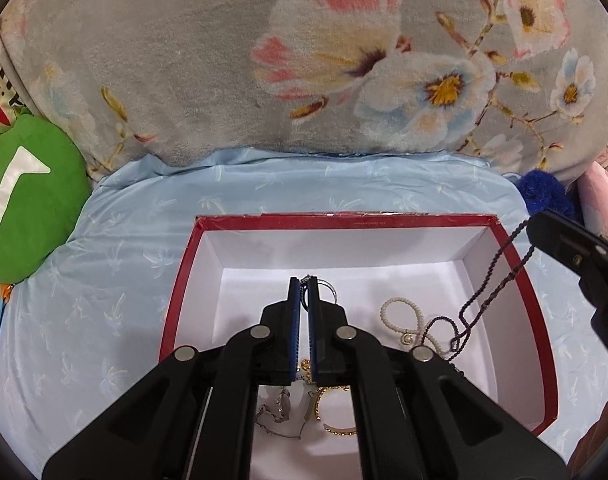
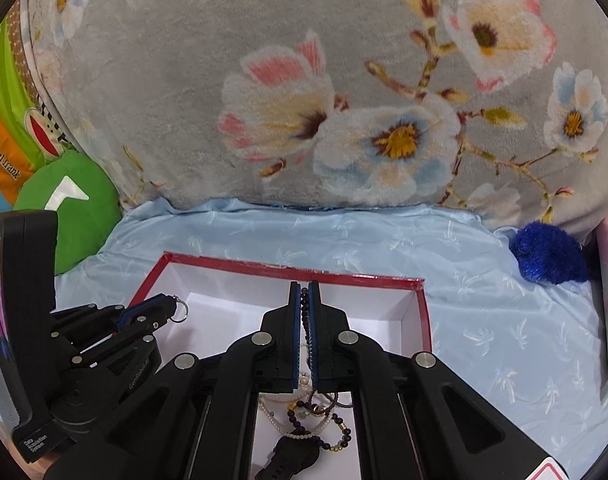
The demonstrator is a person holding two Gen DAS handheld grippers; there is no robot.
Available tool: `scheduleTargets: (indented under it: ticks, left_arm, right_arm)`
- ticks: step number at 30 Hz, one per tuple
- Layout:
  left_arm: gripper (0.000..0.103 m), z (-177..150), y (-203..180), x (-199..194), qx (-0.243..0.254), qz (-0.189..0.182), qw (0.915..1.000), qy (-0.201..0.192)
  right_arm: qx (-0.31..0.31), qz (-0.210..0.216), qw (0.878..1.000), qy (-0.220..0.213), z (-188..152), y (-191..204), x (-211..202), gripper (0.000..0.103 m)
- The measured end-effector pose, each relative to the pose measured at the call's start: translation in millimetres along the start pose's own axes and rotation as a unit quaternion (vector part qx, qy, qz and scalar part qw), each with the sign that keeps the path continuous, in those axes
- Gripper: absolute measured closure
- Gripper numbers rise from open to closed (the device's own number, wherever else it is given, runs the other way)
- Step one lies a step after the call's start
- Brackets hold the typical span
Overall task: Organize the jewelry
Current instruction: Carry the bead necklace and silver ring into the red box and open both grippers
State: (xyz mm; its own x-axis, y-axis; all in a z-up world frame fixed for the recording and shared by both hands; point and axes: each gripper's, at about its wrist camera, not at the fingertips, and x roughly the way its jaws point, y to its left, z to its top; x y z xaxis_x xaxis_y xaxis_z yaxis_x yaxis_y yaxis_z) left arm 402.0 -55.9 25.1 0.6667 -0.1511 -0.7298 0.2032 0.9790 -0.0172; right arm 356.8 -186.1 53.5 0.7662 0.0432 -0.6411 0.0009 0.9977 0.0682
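Dropping-in step: left gripper (image 1: 303, 292) clamps a silver ring chain (image 1: 323, 288), right gripper (image 2: 304, 300) clamps a dark beaded necklace (image 2: 304, 304), over the red-rimmed white cardboard box (image 1: 343, 222); next, part the jaws, I judge

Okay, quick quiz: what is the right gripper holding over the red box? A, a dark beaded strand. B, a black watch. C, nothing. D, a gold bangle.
A: the right gripper is shut on a dark beaded strand, which hangs from its fingers down into the red box.
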Motion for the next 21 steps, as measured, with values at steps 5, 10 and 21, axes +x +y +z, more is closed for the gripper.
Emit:
scheduleTargets:
  ticks: [5, 10, 21]
  left_arm:
    - [0.101, -5, 6, 10, -0.004, 0.005, 0.9999, 0.012]
    - [0.100, -8, 12, 19, -0.010, 0.013, 0.9997, 0.021]
    - [0.099, -11, 18, 25, -0.018, 0.014, 0.9994, 0.026]
  right_arm:
    - [0.000, -0.002, 1.000, 0.009, -7, -1, 8, 0.100]
    - [0.003, -0.005, 1.000, 0.017, -12, -3, 14, 0.100]
    - [0.003, -0.007, 1.000, 0.026, -21, -4, 19, 0.100]
